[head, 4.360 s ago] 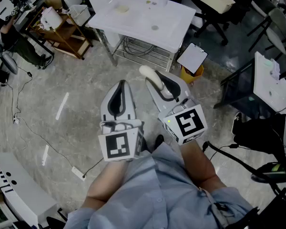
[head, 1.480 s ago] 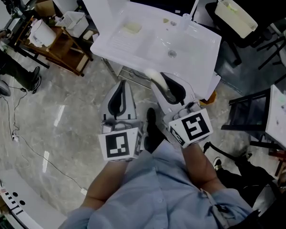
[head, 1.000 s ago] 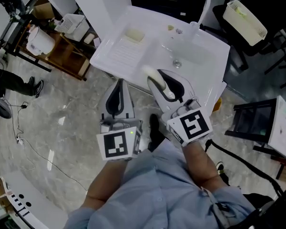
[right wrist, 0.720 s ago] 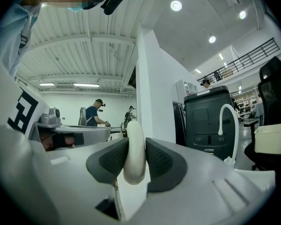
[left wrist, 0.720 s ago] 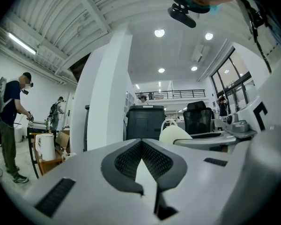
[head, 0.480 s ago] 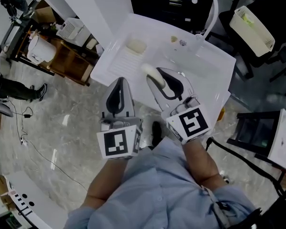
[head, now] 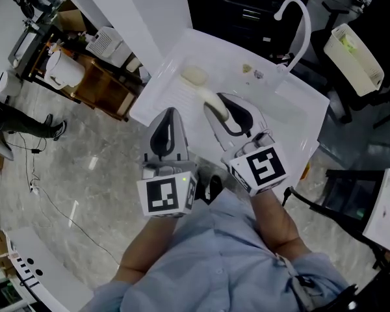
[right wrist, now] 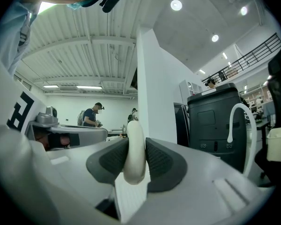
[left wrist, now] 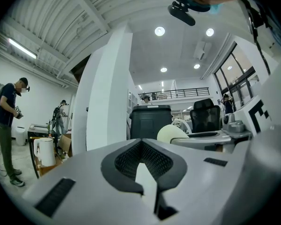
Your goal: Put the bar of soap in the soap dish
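- Over the near side of the white sink, head view: I had the left gripper and the right gripper side by side, both pointing at the basin.
- Only the head view gave me the soap dish, a pale shape on the ribbed drainboard. Neither gripper view showed it.
- Right gripper view: the dark pads were pinching the bar of soap on edge, and its rounded end stuck out past the fingertips.
- In the head view the soap was in the air in that grip. Its end was near the dish, not in it.
- Left gripper view: fingertips pressed together, nothing between them. The soap's round end showed off to the right.
- The gripper views added what the head view missed: ceiling lights, a white pillar and a black cabinet behind it.
- The curved faucet turned up in the head view and the right gripper view, not in the left one.
- Print: a black-and-white square marker on each marker cube. I could read no lettering anywhere.
- Count: two grippers, two cubes, one bar of soap, one dish, one faucet.
- Left gripper view: two people standing at the far left, the nearer one looking down at something in their hands.
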`<action>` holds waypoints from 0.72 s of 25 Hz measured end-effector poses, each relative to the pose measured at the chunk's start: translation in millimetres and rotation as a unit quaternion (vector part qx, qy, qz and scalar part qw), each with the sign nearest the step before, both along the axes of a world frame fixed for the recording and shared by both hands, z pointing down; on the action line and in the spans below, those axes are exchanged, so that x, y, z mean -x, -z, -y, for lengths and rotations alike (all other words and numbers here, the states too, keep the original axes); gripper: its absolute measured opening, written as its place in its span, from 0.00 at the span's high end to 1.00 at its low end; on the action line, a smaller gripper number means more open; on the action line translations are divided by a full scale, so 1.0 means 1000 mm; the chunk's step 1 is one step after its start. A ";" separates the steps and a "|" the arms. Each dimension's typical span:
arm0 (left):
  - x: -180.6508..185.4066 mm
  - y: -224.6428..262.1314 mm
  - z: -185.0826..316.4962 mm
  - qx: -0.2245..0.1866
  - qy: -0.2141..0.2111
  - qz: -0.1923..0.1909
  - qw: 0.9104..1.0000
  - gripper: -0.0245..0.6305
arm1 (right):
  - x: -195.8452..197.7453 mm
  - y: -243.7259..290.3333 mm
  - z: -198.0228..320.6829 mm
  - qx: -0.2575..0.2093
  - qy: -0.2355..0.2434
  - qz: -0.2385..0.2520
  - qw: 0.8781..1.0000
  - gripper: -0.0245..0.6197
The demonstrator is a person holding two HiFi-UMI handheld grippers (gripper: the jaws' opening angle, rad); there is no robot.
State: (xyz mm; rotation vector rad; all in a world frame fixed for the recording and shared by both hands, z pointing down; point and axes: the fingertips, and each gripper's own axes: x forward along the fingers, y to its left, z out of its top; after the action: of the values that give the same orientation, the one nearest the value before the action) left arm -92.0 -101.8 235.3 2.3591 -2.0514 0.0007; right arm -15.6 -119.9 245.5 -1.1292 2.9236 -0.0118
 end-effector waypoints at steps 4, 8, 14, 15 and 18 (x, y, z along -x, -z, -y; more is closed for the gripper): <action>0.007 -0.004 0.015 -0.001 0.001 -0.003 1.000 0.95 | 0.004 -0.001 0.016 -0.001 -0.002 -0.001 1.000 0.79; 0.014 -0.009 0.038 0.007 -0.005 -0.009 1.000 0.95 | 0.008 -0.007 0.040 0.008 -0.012 -0.010 1.000 0.79; 0.025 -0.030 0.078 0.026 -0.017 -0.023 0.999 0.95 | 0.017 -0.026 0.074 0.031 -0.026 -0.029 0.999 0.79; 0.027 -0.034 0.086 0.031 -0.019 -0.023 0.999 0.95 | 0.018 -0.031 0.080 0.036 -0.029 -0.032 0.998 0.79; 0.035 -0.047 0.112 0.046 -0.029 -0.025 0.998 0.95 | 0.027 -0.043 0.103 0.049 -0.036 -0.038 0.997 0.79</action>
State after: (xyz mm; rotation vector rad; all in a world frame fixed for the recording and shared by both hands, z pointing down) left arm -127.4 -213.5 281.9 2.3375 -1.9175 0.0347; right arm -42.1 -222.8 288.2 -1.2758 2.9753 -0.1144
